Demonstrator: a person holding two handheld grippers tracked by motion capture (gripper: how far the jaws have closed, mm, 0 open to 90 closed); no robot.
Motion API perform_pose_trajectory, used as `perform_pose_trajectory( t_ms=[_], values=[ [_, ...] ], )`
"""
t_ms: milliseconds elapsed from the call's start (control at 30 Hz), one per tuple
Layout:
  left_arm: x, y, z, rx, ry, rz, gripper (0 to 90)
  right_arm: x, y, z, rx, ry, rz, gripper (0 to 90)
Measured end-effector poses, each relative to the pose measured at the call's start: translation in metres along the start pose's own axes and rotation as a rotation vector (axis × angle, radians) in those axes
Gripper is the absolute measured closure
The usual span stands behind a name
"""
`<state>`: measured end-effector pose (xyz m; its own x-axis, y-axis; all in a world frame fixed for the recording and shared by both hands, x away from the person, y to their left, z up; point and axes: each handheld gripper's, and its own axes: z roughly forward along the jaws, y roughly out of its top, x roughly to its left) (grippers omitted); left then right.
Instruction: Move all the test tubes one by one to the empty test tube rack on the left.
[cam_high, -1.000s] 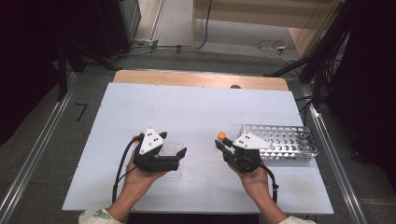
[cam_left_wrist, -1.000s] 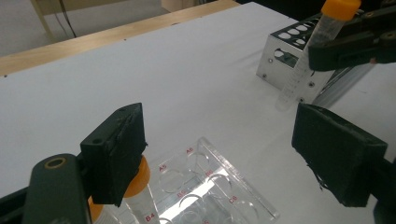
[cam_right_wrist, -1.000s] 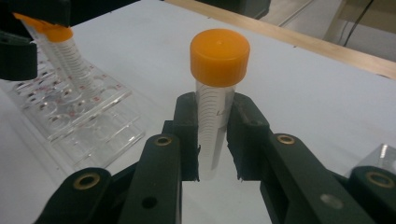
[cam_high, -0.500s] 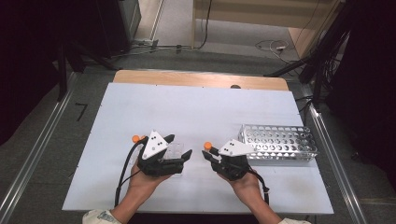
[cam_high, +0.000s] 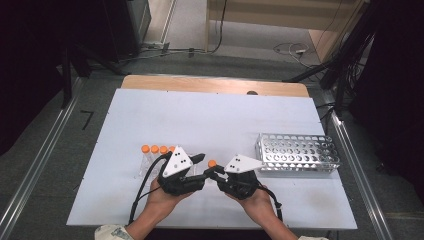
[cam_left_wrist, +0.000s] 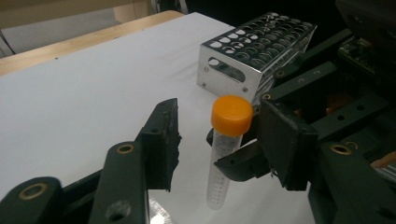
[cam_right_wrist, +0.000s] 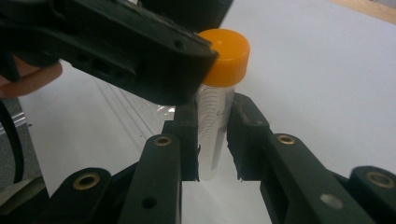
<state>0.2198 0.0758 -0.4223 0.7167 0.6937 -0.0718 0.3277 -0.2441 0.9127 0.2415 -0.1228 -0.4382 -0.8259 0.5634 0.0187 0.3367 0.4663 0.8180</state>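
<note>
While the right gripper (cam_high: 216, 175) clamps the clear tube (cam_right_wrist: 212, 126) by its body, just below the orange cap (cam_right_wrist: 225, 56), the left gripper (cam_high: 201, 167) is brought in around the same tube. The right jaws are shut on the tube wall and hold it upright above the white table (cam_high: 210, 120), between the two hands at the near edge.

The left jaws have just been closing and stand about half open. In the left gripper view the cap sits between them; one pad appears to be at or very near the cap, while the other is clearly apart from it — contact on the near side cannot be confirmed from this angle.

Step in hand, as judged: a hand-to-hand engagement on the cap, either to unscrew it or to take over the tube.

Next move calls for:
- closing the left jaws squarely on the cap, both pads level with it;
- keeping the right grip firm so the tube does not tilt or spin.

Further orange-capped tubes (cam_high: 156, 150) lie in a row just beyond the left gripper. The metal rack (cam_high: 295, 152) stands empty beside the right hand — the likely destination.
</note>
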Motion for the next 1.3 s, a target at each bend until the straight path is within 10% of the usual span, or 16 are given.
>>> perform_pose_trajectory(
  t_ms=[1033,1300],
  values=[
    [-0.005,-0.002,0.004,0.006,-0.002,0.017,70.7,0.003,0.000,0.002,0.005,0.031,0.006,71.4],
    [0.003,0.011,-0.010,-0.050,0.009,-0.005,70.8,0.001,0.001,0.002,0.007,0.053,0.024,29.7]
  ],
)
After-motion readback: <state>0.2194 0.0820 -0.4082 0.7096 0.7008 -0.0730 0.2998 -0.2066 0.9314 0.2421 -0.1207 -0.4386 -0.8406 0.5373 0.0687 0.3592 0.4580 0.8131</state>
